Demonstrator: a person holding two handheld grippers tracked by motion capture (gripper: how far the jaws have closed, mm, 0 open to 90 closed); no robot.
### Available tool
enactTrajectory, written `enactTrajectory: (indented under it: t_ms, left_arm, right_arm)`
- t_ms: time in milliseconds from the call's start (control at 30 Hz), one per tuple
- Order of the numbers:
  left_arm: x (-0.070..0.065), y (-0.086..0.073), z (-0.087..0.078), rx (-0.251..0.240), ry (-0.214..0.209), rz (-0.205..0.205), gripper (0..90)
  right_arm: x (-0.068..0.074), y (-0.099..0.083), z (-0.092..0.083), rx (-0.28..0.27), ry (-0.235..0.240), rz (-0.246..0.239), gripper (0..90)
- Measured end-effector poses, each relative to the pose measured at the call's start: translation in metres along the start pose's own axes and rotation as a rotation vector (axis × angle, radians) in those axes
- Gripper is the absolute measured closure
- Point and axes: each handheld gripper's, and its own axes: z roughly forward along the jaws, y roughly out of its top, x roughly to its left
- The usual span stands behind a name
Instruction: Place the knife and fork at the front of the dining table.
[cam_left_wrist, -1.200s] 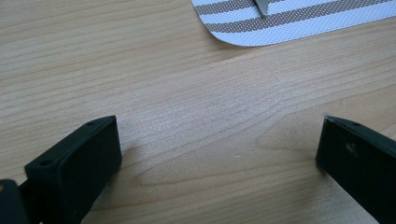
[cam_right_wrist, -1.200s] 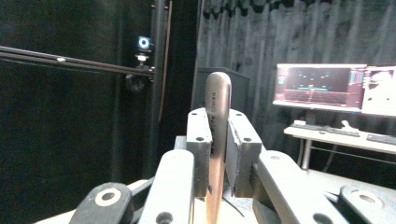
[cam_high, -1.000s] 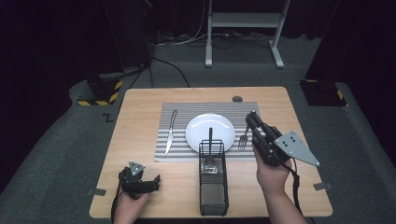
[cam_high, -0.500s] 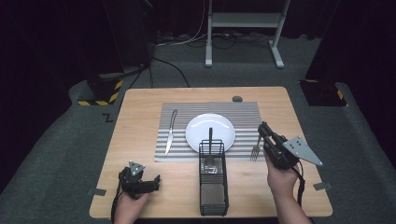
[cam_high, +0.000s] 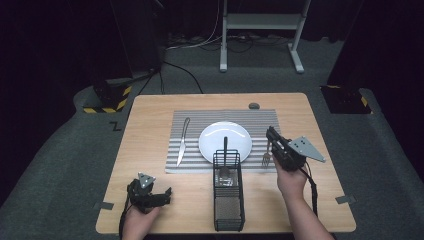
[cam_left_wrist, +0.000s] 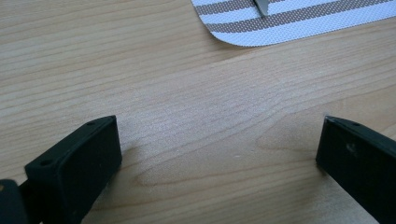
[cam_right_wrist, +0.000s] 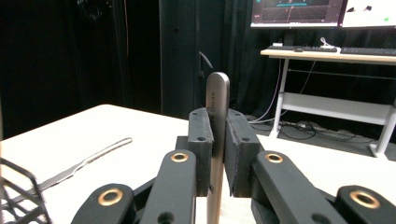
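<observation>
R tool (cam_high: 272, 141) pinching fork (cam_high: 267, 156) near counter (cam_high: 150, 125) right edge, tines down over mat (cam_high: 195, 120), L tool (cam_left_wrist: 219, 154) spread, near-left corner.

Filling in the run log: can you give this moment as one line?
right gripper: shut on fork, tines down over placemat | left gripper: open, on table | knife: left of plate
</observation>
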Motion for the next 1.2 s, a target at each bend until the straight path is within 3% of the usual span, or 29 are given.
enactTrajectory:
  t_ms: [600,833,1200]
  left_arm:
    - [0.0,0.0,0.0,0.0,0.002,-0.001,0.2]
    - [0.0,0.0,0.0,-0.002,0.004,-0.003,0.2]
    - [-0.001,0.0,0.0,-0.001,0.004,-0.004,0.2]
  right_arm:
    - [-0.015,-0.012,0.03,0.074,0.007,0.05,83.7]
    - [-0.025,-0.017,0.054,0.111,-0.001,0.09,86.1]
    - [-0.039,-0.031,0.095,0.213,0.013,0.142,85.4]
